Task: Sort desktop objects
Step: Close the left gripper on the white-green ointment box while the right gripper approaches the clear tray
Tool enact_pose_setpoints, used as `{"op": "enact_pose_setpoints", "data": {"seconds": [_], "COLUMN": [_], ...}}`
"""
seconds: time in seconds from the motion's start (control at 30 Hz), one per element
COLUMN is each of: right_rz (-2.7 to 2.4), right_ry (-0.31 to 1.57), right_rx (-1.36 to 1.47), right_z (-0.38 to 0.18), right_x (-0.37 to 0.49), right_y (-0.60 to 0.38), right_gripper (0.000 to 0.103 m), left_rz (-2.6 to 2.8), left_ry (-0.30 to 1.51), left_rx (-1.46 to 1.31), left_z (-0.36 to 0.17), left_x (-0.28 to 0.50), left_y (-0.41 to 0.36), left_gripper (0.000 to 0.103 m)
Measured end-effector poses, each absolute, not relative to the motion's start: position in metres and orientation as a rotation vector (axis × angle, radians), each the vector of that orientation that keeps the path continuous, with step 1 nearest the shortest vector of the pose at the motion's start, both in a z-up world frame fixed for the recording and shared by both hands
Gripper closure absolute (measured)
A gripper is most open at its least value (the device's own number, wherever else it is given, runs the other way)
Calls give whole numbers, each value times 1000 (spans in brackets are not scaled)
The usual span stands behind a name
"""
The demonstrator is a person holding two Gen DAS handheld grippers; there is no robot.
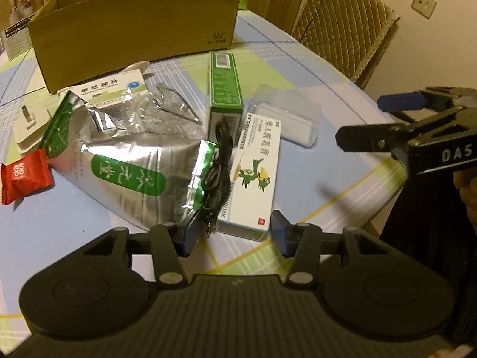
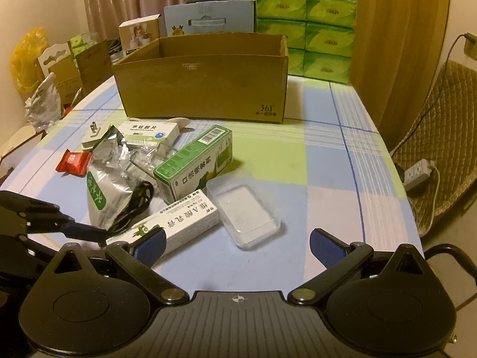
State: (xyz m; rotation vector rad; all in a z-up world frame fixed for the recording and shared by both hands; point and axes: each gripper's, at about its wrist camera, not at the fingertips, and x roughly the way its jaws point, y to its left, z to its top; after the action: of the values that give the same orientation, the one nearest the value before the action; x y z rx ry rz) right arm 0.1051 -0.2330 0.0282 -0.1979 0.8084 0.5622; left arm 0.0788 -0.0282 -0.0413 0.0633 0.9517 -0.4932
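The left tool (image 1: pixel 235 232) hangs low over the surface (image 1: pixel 328 179), its blue pads spread on either side of the near end of the white ointment box (image 1: pixel 253 179) printed with a green cartoon bird. The left pad sits by the jack of the coiled black cable (image 1: pixel 219 161). Neither pad visibly presses on the box, though the right one stands just beside its corner.

The right tool (image 2: pixel 237 246) has its jaws spread wide with nothing between them; its left pad overlaps the same white box in its own view, and whether it touches cannot be told.

The clutter lies in front of an open cardboard box (image 2: pixel 202 89). A silver foil tea pouch (image 1: pixel 128 167) lies left of the cable. A green toothpaste carton (image 1: pixel 225 86) lies behind the white box. A clear plastic case (image 2: pixel 244 211) rests to its right. A red candy wrapper (image 1: pixel 25 176), a white plug adapter (image 2: pixel 92 137) and a small white medicine box (image 2: pixel 152 131) lie farther left.
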Motion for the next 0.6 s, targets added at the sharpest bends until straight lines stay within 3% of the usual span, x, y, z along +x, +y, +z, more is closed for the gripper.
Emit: {"op": "enact_pose_setpoints", "data": {"seconds": [0.27, 0.47, 0.6], "right_rz": [561, 557, 553], "right_ry": [806, 801, 811], "right_rx": [-191, -192, -192], "right_z": [28, 27, 24], "right_x": [111, 117, 124], "right_y": [-233, -232, -232], "right_gripper": [2, 2, 2], "left_rz": [-471, -486, -491], "left_ry": [899, 905, 907], "left_rx": [47, 100, 113], "left_z": [-27, -33, -37], "left_x": [89, 101, 108], "left_y": [-20, -30, -34], "left_gripper": [59, 72, 74]}}
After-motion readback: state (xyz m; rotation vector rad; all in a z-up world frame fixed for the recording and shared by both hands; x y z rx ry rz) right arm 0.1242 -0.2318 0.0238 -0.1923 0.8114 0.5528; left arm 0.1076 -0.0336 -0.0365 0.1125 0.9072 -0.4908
